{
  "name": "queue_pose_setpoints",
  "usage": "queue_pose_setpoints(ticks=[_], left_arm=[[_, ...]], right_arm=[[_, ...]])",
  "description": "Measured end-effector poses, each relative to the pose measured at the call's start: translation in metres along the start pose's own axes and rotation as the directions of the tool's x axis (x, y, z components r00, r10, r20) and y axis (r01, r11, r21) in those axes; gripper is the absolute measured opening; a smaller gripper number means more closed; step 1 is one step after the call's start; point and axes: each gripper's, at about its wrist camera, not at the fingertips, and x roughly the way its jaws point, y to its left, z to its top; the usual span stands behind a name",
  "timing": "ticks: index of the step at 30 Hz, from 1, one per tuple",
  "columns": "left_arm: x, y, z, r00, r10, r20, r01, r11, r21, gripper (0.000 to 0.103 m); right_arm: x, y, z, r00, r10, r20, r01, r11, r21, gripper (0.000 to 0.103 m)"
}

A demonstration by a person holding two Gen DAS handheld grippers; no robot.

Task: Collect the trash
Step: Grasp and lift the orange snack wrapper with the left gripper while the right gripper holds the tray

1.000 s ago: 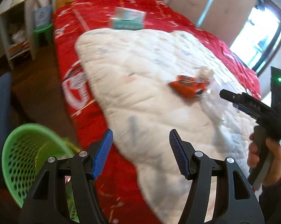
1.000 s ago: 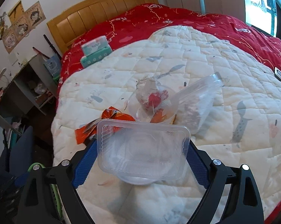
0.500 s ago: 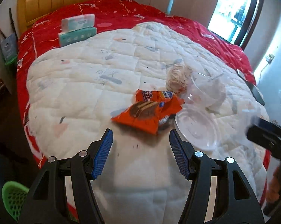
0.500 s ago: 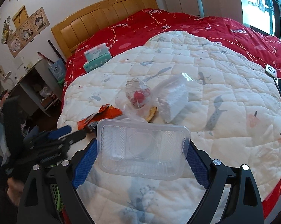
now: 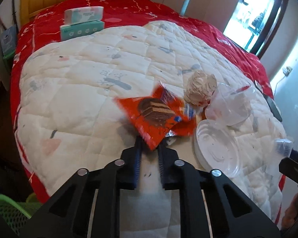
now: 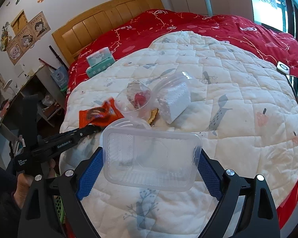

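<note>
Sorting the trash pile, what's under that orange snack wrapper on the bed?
The orange snack wrapper, pinched by the left gripper, partly covers a silvery scrap on the white quilt; anything further underneath is hidden.

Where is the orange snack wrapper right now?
In the left wrist view the orange snack wrapper sits mid-frame on the white quilt, its near corner pinched in the left gripper, with the round plastic lid to its right.
</note>
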Motion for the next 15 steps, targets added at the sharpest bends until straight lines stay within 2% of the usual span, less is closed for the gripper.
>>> queue_pose_setpoints(ticks=[5,8,15], left_arm=[[-0.028,0.008,-0.013,0.999,-0.017,0.045,0.018,0.999,-0.034,0.008],[-0.043,0.014,-0.023,0.998,-0.021,0.053,0.024,0.998,-0.062,0.002],[-0.093,0.03,-0.052,0.993,-0.038,0.108,0.052,0.991,-0.126,0.001]], right_arm=[[-0.01,0.015,-0.008,1.0,0.018,0.008,-0.018,1.0,-0.026,0.087],[-0.016,0.028,-0.014,1.0,0.027,0.015,-0.026,0.998,-0.051,0.087],[-0.03,0.056,-0.027,0.997,0.069,0.015,-0.068,0.993,-0.094,0.087]])
